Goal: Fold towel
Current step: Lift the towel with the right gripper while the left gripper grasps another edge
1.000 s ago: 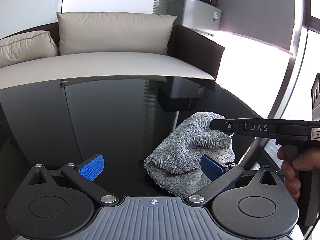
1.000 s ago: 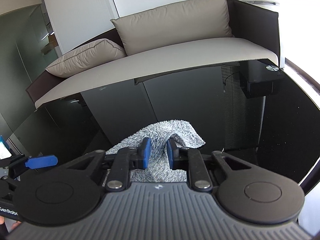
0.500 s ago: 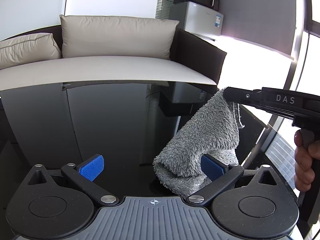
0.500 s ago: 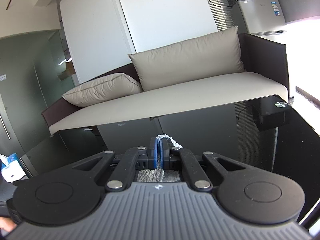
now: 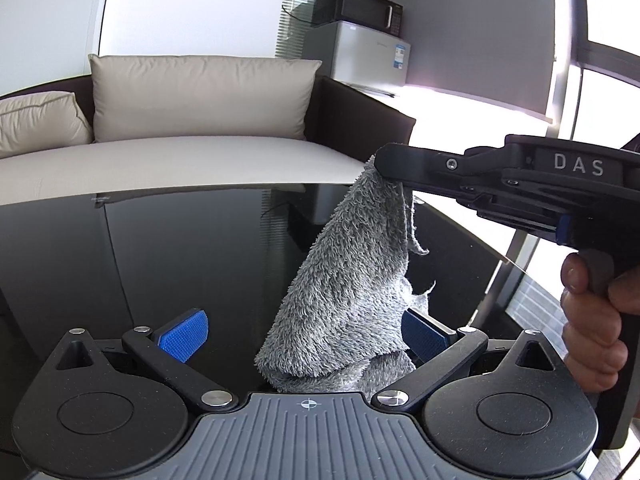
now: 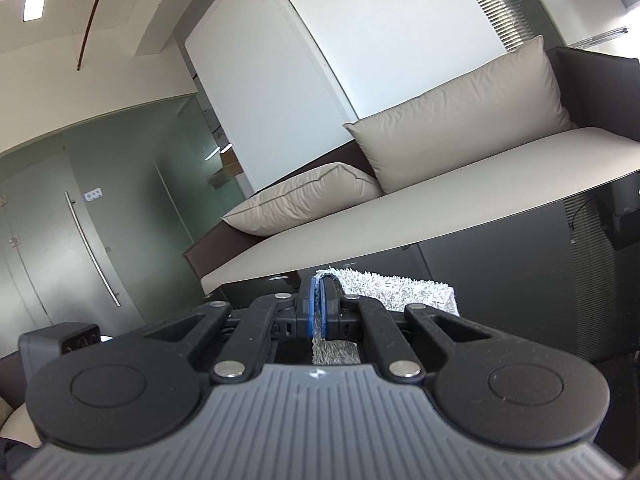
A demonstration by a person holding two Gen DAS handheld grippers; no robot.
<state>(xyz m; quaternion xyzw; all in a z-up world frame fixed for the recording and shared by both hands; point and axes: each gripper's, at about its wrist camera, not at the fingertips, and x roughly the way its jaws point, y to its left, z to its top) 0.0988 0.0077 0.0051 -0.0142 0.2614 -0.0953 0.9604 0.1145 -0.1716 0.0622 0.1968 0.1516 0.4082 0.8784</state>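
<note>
While the right gripper (image 5: 384, 164) is pinching the towel (image 5: 352, 280) at centre frame, the open left gripper (image 5: 304, 332) should be catching its lower corner above the table (image 5: 160, 248).

A glossy black table (image 5: 160, 260) (mirroring the sofa and fridge beyond) carries 1 thing: the grey towel (image 5: 344, 300), its lower folds resting at the near edge.

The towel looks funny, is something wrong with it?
A bit. The grey towel isn't flat: the right tool pinches one corner up, so it hangs bunched like a tent, its bottom heaped on the black table between the left tool's open jaws. No damage shows.
</note>
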